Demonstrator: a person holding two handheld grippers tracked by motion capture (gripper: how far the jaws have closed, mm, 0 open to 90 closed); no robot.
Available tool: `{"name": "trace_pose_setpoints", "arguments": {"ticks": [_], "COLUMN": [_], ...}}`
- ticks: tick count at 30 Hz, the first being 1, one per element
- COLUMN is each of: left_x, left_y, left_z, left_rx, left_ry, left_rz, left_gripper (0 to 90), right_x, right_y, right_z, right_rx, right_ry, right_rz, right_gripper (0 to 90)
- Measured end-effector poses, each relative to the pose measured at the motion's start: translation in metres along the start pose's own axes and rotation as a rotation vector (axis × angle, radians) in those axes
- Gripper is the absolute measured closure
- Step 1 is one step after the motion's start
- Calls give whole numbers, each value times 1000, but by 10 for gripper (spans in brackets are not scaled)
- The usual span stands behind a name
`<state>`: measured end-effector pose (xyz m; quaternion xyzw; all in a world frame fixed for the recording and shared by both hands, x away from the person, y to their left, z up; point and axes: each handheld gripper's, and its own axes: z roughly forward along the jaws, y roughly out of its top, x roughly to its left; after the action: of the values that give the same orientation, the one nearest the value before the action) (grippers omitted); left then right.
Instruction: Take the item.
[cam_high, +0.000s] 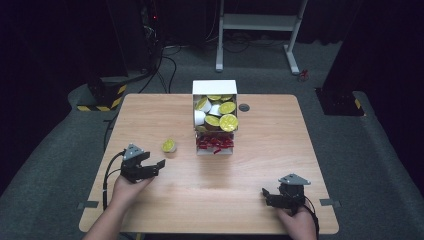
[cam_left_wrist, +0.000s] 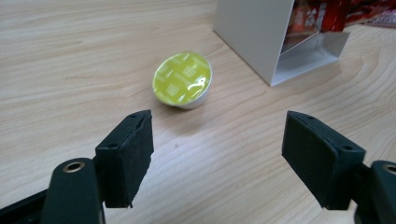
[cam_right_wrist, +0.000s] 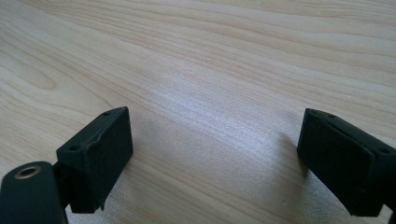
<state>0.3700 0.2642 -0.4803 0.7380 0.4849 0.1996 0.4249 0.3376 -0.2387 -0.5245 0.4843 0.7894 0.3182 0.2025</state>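
Spread fingers (cam_left_wrist: 126, 158) of the left gripper (cam_left_wrist: 217, 158) flank bare table (cam_left_wrist: 70, 56), the capsule (cam_left_wrist: 182, 79) just beyond, untouched.

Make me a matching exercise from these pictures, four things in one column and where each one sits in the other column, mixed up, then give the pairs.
Things:
1. loose capsule
2. white box
3. left gripper
4. right gripper

Places:
A. far middle of the table, full of capsules
B. near right of the table, jaws open over bare wood
C. alone on the wood, left of the box
D. near left, open jaws aimed at the loose capsule

Pairs: 1-C, 2-A, 3-D, 4-B
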Motion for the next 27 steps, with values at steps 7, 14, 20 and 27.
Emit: {"name": "trace_pose_setpoints", "arguments": {"ticks": [7, 14, 20, 27], "left_x": [9, 15, 16, 10], "left_y": [-20, -45, -67, -75], "left_z": [-11, -17, -20, -24], "left_rx": [44, 133, 176, 156], "left_ry": [-2, 15, 61, 108], "left_rz": [-6, 26, 84, 73], "left_gripper": [245, 217, 177, 139], "right_x": [0, 0, 0, 0], "right_y": [0, 0, 0, 0], "right_z": [0, 0, 0, 0], "right_rx": [0, -2, -2, -2], "right_ry": [0, 0, -1, -1], "right_rz": [-1, -3, 0, 0], "right_gripper": [105, 105, 107, 108]}}
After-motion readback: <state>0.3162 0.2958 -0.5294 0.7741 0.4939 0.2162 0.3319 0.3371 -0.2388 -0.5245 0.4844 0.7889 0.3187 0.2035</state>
